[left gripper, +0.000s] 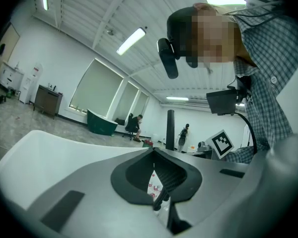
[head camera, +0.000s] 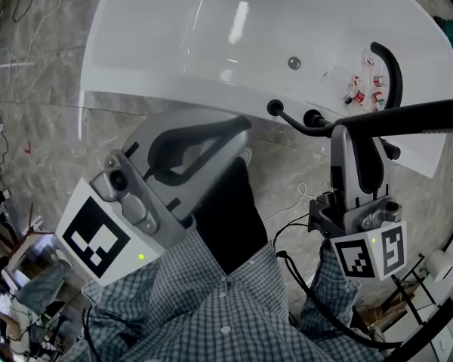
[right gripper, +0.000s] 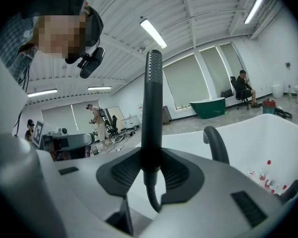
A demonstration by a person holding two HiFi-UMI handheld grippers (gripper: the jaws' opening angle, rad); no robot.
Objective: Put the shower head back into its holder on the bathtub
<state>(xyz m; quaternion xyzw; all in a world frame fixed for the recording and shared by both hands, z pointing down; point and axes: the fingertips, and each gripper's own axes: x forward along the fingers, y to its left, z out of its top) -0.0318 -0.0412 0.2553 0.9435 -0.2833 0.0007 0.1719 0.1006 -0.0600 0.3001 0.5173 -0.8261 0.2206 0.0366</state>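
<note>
My right gripper (head camera: pixel 355 132) is shut on the black shower head (head camera: pixel 415 115), whose wand runs off to the right over the tub rim. In the right gripper view the wand (right gripper: pixel 152 103) stands upright between the pads (right gripper: pixel 123 171), and its hose (right gripper: pixel 151 195) curls down below them. The hose (head camera: pixel 302 125) leads to two black fittings (head camera: pixel 275 108) on the white bathtub's (head camera: pixel 174 44) near rim. I cannot tell which of them is the holder. My left gripper (head camera: pixel 244 124) hovers left of the fittings, shut with nothing in it.
A curved black faucet spout (head camera: pixel 393 66) rises at the tub's right end. Several small red-and-white bottles (head camera: pixel 366 90) lie inside the tub near it. Marble floor (head camera: pixel 45 89) surrounds the tub, and cables (head camera: pixel 298 194) trail by my legs. People stand far off in the hall.
</note>
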